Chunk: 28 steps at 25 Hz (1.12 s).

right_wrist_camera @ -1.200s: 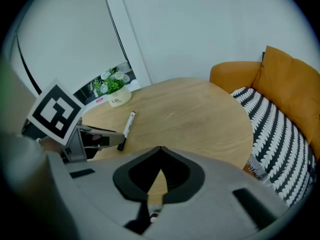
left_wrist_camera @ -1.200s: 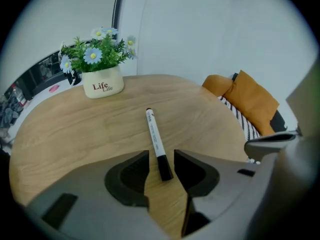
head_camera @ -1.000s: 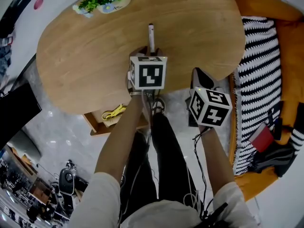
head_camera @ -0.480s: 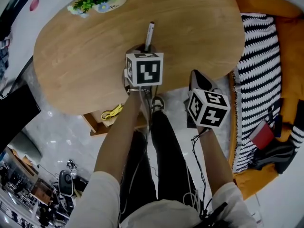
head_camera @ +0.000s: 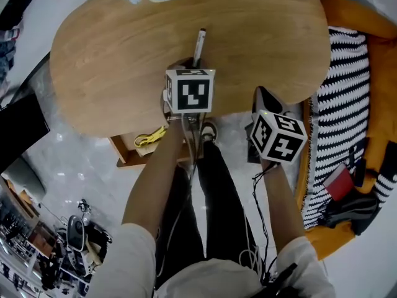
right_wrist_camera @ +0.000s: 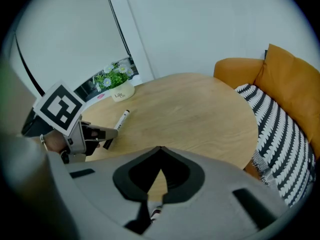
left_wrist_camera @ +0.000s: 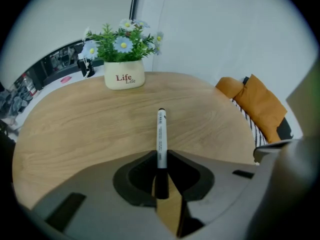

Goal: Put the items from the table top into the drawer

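- left gripper (left_wrist_camera: 160, 155) jaws closing on the marker (left_wrist_camera: 160, 131), pinched at its dark end, the rest pointing ahead over the table (head_camera: 111, 73).
- risk: an end-only pinch may let it pivot or slip.
- right gripper (right_wrist_camera: 159, 151) clenched, empty, beside.
- flower pot (left_wrist_camera: 124, 74) far ahead; likely drawer (head_camera: 121, 157) below, behind; nothing blocks.
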### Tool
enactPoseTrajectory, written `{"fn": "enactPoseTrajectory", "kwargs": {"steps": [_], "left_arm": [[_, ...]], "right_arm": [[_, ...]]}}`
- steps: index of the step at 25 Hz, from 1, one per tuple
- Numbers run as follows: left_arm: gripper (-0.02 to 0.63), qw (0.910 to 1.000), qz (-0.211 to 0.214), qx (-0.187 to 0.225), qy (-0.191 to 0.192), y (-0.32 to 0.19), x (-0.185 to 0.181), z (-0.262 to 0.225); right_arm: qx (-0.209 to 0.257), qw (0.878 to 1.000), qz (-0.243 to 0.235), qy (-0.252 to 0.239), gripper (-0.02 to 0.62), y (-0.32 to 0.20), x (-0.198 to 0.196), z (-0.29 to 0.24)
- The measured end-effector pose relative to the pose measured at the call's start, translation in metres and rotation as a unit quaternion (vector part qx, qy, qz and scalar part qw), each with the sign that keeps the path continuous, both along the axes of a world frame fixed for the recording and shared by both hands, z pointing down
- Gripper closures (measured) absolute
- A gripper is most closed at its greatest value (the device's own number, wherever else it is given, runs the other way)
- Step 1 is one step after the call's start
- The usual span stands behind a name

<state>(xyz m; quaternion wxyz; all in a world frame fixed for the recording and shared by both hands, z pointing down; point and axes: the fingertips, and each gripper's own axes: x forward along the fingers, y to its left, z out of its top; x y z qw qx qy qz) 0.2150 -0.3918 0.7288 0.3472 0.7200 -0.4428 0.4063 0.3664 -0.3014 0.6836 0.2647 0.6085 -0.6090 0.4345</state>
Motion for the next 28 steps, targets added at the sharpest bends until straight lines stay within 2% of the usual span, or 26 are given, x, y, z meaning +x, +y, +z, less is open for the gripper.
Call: {"fn": "enactPoseTrajectory", "kwargs": {"steps": [4,10,16,21,28], "left_arm": [[0.545,1.0,-0.008,0.002,0.003,0.014,-0.02,-0.008],[0.546,0.9999,0.002,0.011,0.007,0.04,-0.05,-0.022],[0.546,0.9996,-0.001,0.013,0.027,0.092,-0.083,-0.037],[0.545,0.9995,0.016,0.009,0.027,0.133,-0.127,-0.047],[0.546,0.9996,0.013,0.003,0.024,0.192,-0.182,-0.059]], "right_arm": [[0.002,1.0,-0.014,0.001,0.602,0.006,-0.018,-0.005],[0.011,0.999,-0.032,0.003,0.601,0.013,-0.049,-0.011],[0.016,0.999,-0.051,-0.001,0.602,0.045,-0.09,-0.018],[0.02,0.997,-0.071,-0.003,0.601,0.06,-0.138,-0.027],[0.029,0.996,-0.082,-0.014,0.603,0.102,-0.198,-0.041]]}}
